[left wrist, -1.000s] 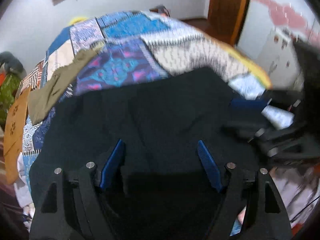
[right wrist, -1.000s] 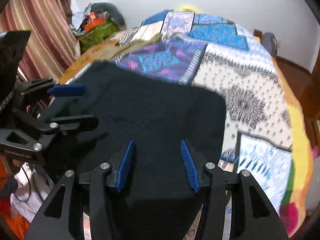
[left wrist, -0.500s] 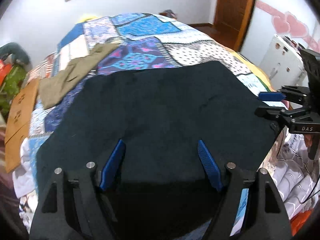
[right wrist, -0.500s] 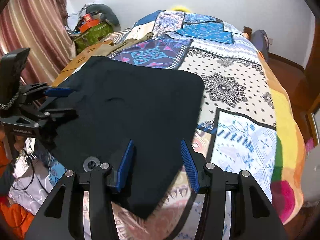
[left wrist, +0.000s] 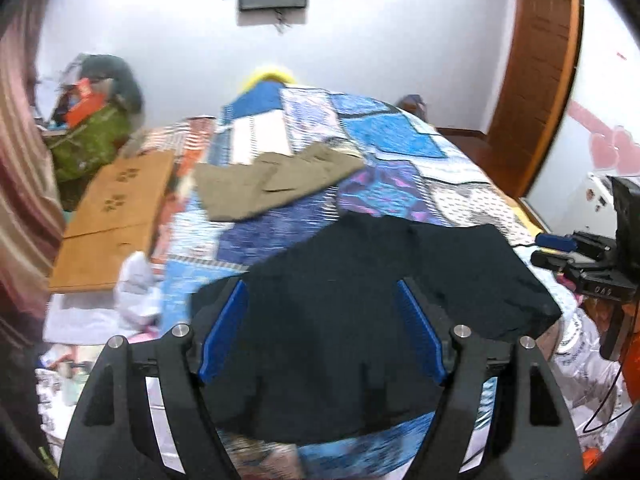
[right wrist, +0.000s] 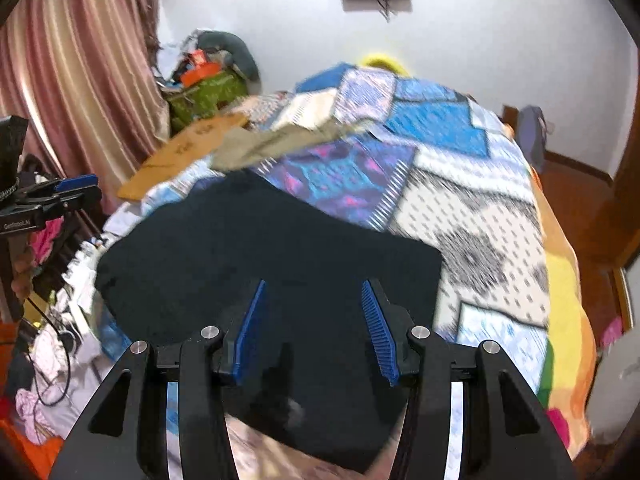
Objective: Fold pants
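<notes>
The dark navy pants (left wrist: 360, 304) lie folded flat at the near end of the patchwork bed; they also show in the right wrist view (right wrist: 280, 280). My left gripper (left wrist: 320, 312) is open and empty, held above the pants' near edge. My right gripper (right wrist: 316, 312) is open and empty, also above the pants. The right gripper shows at the right edge of the left wrist view (left wrist: 560, 248). The left gripper shows at the left edge of the right wrist view (right wrist: 68, 192).
An olive-brown garment (left wrist: 276, 180) lies farther up the bedspread (right wrist: 460, 208). A cardboard sheet (left wrist: 112, 216) lies at the bed's left side. Clutter and a green bag (right wrist: 204, 92) sit by the curtain. A wooden door (left wrist: 536, 80) stands right.
Both grippers have pulled back and tilted up from the pants. The pants now lie as a smaller folded shape at the bed's near end, and more of the room shows.
</notes>
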